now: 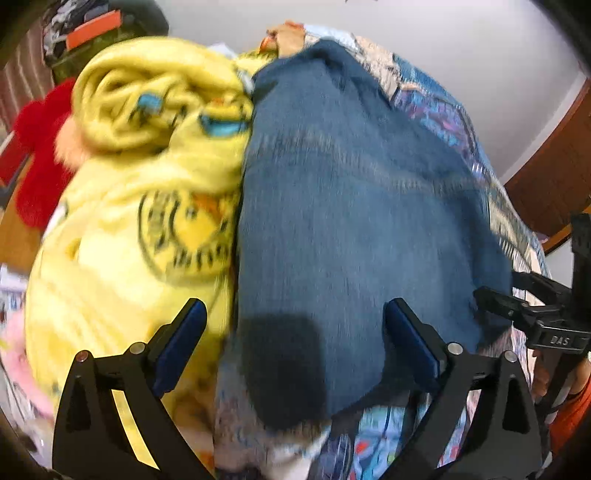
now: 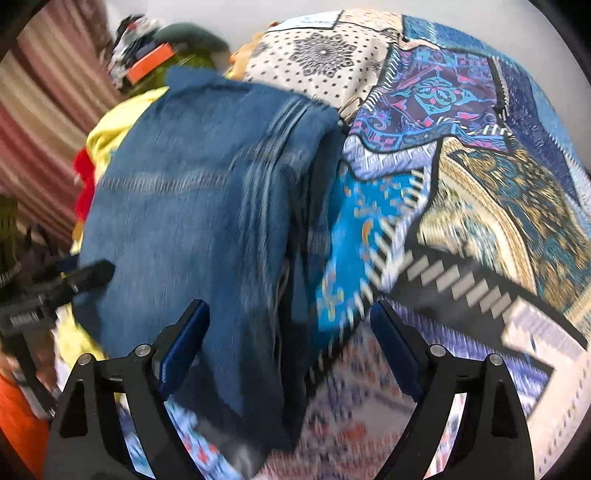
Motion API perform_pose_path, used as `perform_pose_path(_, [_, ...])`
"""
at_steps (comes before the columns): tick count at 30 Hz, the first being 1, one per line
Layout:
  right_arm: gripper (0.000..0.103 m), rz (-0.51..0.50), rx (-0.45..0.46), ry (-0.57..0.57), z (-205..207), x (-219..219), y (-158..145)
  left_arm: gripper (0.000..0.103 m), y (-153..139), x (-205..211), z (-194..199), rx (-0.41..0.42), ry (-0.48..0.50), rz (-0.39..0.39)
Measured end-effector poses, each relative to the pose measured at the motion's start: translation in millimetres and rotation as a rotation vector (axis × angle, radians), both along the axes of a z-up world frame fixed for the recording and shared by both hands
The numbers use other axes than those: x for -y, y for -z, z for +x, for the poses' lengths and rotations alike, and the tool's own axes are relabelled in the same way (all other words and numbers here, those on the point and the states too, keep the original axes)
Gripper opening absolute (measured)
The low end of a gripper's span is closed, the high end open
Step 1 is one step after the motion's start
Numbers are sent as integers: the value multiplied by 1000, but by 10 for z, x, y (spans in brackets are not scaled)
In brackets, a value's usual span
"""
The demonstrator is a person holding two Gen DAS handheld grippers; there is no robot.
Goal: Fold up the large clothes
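A folded blue denim garment [image 1: 351, 206] lies on a patterned bedspread [image 1: 454, 125], beside a yellow printed blanket [image 1: 140, 206]. My left gripper [image 1: 295, 314] hovers open over the denim's near end, nothing pressed between its blue pads. In the right wrist view the same denim garment [image 2: 192, 199] lies left of centre on the bedspread [image 2: 461, 184]. My right gripper [image 2: 290, 314] stands open above the denim's right edge, its pads touching nothing. The right gripper [image 1: 532, 314] shows at the right edge of the left view, and the left gripper [image 2: 66, 284] at the left edge of the right view.
A red fluffy item [image 1: 40, 155] and a pile with an orange strip [image 1: 92, 33] sit beyond the yellow blanket. A striped curtain [image 2: 48, 122] hangs at the left. Wooden furniture [image 1: 554, 173] stands at the right, under a white wall. An orange sleeve [image 2: 18, 424] shows at the lower left.
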State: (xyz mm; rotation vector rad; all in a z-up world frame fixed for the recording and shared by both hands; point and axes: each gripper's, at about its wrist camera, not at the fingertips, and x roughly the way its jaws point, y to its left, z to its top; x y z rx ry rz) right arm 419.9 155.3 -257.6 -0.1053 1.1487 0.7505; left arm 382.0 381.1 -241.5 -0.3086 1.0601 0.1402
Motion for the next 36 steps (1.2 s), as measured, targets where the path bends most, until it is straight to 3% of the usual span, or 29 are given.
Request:
perform_pose_path(6, [87,4,-5,-4,-252,200,-148,98,-203,218,-443,5,-25,74])
perform_pose_path(10, [87,113,30,21,-394,412,-613,98,-636,434,-644,87,-20,143])
perform_pose_path(18, [87,307,289,39,-964,860,-1853,98,-1943,930,-1261,425,-12,212])
perform_pose_path(25, [87,482,515,44,-1706,1223,-2598,98,-2691,1479,-2014,710,-13,283])
perform_pose_path(29, [87,528,611,49,-2098,1351,-2767,98,-2851,1768,-2432,824,-25,349])
perform_pose_path(33, [88,521,701,84,-2353,1415,-2774,98,-2827,1964,-2702,876,-42,418])
perform_pose_path(36, [103,520,732,122,-2430,1436,-2698,102,-2743,2074,-2827,884,-65,447])
